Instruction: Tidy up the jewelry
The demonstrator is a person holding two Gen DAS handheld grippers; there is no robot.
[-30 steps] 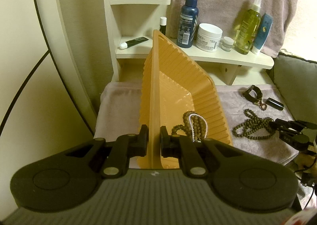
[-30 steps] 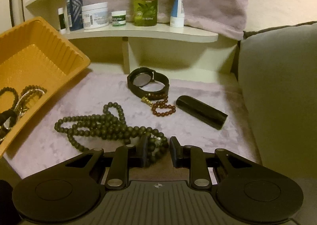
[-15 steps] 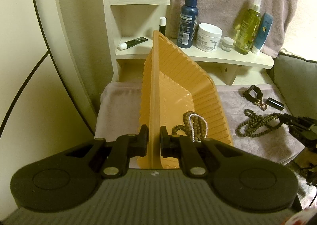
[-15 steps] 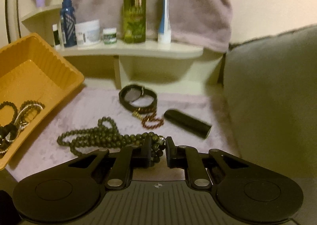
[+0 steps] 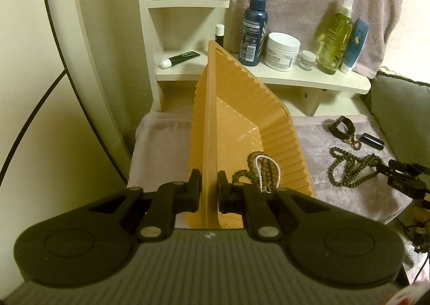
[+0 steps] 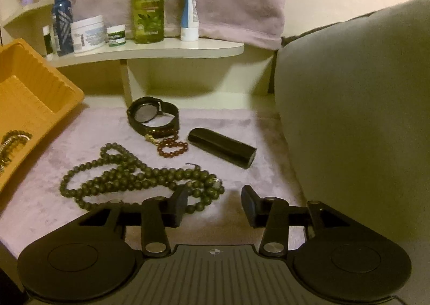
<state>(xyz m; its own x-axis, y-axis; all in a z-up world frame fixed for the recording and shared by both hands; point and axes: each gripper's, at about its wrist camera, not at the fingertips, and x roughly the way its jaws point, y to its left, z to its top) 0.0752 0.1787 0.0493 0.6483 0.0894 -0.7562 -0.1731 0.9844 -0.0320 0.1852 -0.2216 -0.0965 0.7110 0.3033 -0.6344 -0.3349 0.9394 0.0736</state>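
The right gripper (image 6: 215, 204) had pinched narrow at the near end of the green beads (image 6: 139, 180) half a second ago; now its jaws are opening, pads clear, with only the strand's end loops lying between them on the cloth (image 6: 80, 143). So that pinch looks abandoned or missed, and the beads have yet to be lifted. The left gripper (image 5: 209, 190) remains clamped on the tray (image 5: 242, 106) wall, holding it tilted, with bracelets (image 5: 262, 170) already inside. Right of the tray, beyond the beads, lie a watch (image 6: 153, 114), a red bracelet (image 6: 172, 147) touching it, and a black tube (image 6: 221, 147). The loops are tangled, perhaps snagging on lift. A cushion (image 6: 349, 116) crowds the far side.
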